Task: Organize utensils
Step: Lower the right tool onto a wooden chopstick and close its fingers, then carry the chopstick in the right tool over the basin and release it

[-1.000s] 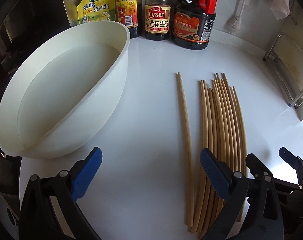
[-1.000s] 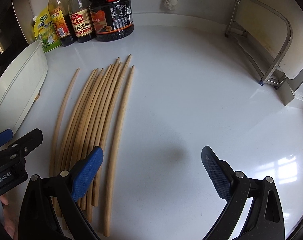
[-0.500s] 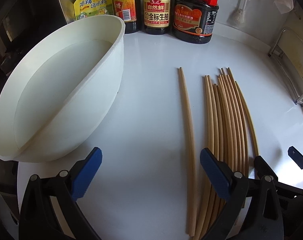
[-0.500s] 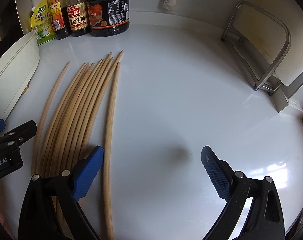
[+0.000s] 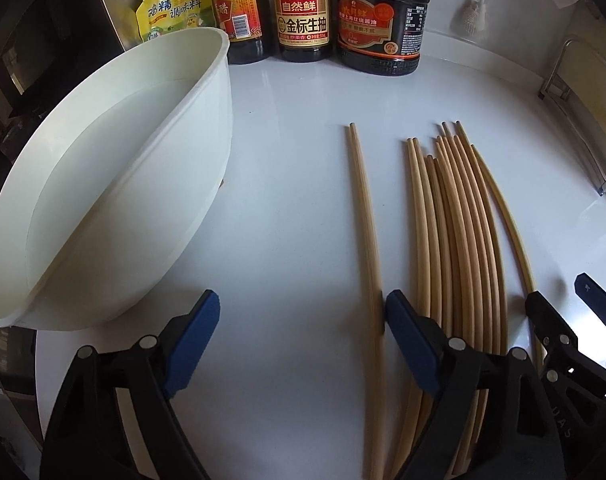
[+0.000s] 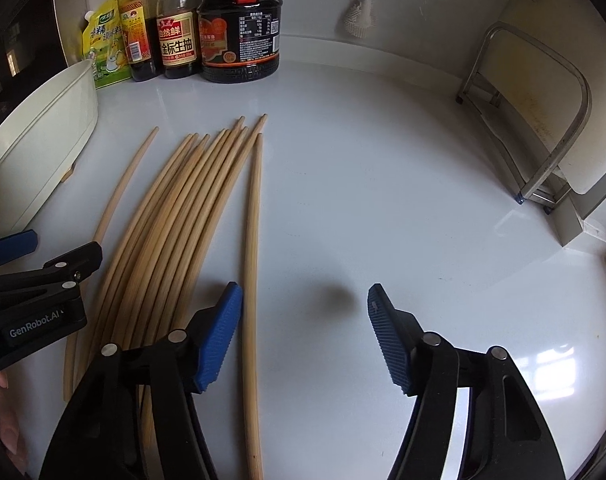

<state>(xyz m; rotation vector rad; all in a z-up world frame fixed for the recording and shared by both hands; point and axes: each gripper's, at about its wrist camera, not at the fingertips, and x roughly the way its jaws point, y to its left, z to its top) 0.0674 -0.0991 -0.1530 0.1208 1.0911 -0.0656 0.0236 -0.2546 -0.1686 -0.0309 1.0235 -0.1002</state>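
The chopsticks (image 5: 459,240) lie flat on the white bench (image 5: 303,208), tips toward twelve o'clock; most form one bundle, with a pair (image 5: 363,216) set apart at the bundle's nine o'clock side and a single stick (image 6: 252,280) set apart at its three o'clock side. The left tongs (image 5: 299,328) hover over the bench with jaws apart, having just been closing; the pair lies between the jaws, just beside the three o'clock pad, though contact cannot be confirmed; nothing is clamped. The right tongs (image 6: 303,332) likewise stand released, jaws having just been closing; the single stick lies between the jaws, just beside the nine o'clock pad, while the other pad stands well apart over bare bench. A white bowl (image 5: 103,200) rests at nine o'clock of the chopsticks; a yellow pouch (image 5: 171,8) and three sauce bottles (image 5: 303,12) stand at twelve o'clock along the wall; a metal rack (image 6: 543,120) stands at two o'clock in the right wrist view.
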